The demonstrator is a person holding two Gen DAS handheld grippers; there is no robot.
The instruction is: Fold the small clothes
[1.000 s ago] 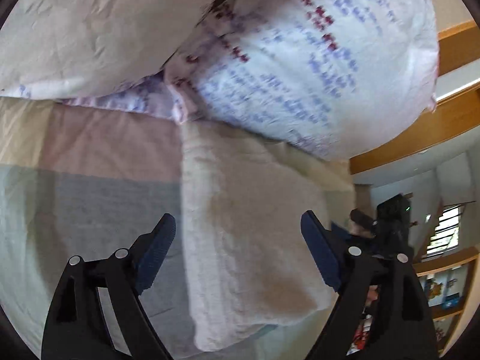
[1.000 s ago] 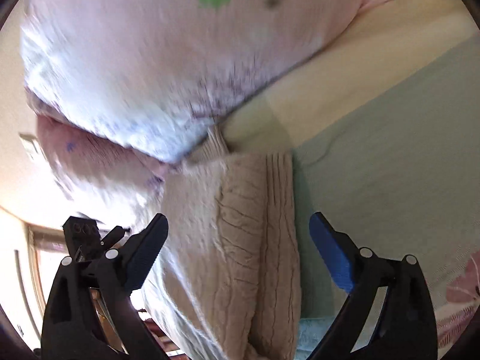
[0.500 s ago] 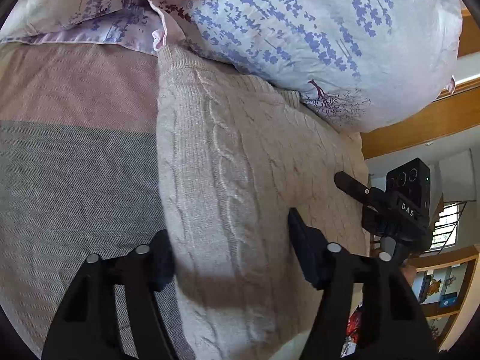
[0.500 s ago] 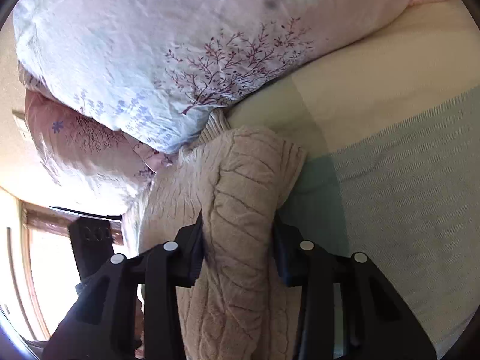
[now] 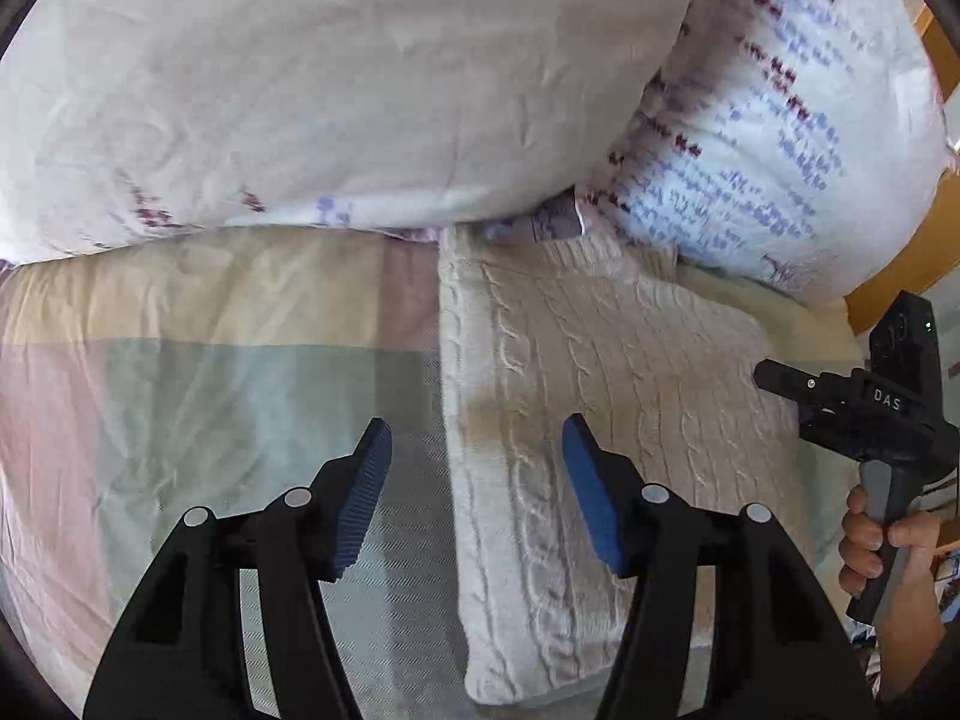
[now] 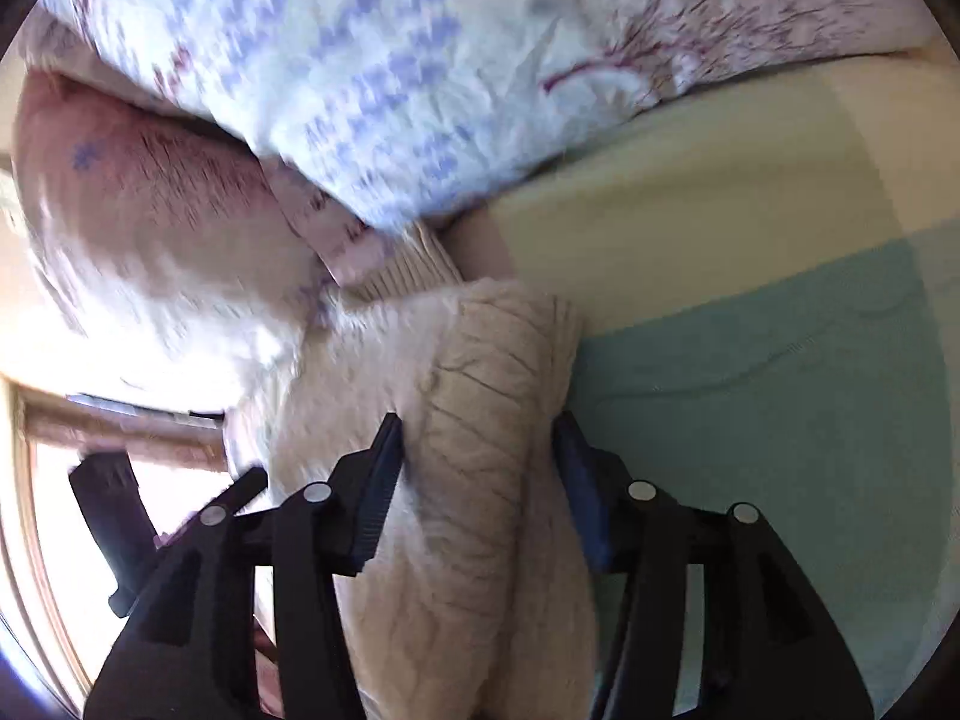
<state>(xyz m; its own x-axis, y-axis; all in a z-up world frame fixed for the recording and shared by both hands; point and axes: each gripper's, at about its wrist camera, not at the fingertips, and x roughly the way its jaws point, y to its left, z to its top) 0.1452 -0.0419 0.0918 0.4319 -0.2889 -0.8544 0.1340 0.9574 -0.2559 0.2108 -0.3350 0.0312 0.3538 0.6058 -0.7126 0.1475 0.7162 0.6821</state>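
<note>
A cream cable-knit sweater lies folded on the bed, its collar end against the pillows. My left gripper is open and hangs over the sweater's left edge, holding nothing. In the right wrist view the sweater's folded right edge sits between the jaws of my right gripper, which stand a little apart with the pads against the knit. The right gripper also shows in the left wrist view, held by a hand at the sweater's right side.
Two floral pillows lie just behind the sweater. The bedspread has pastel blocks of green, pink and yellow. A wooden headboard stands at the right. A bright window is to the left in the right wrist view.
My left gripper has opened and pulled back from the sweater's left edge. My right gripper stays around the folded right edge; both cameras have shifted.
</note>
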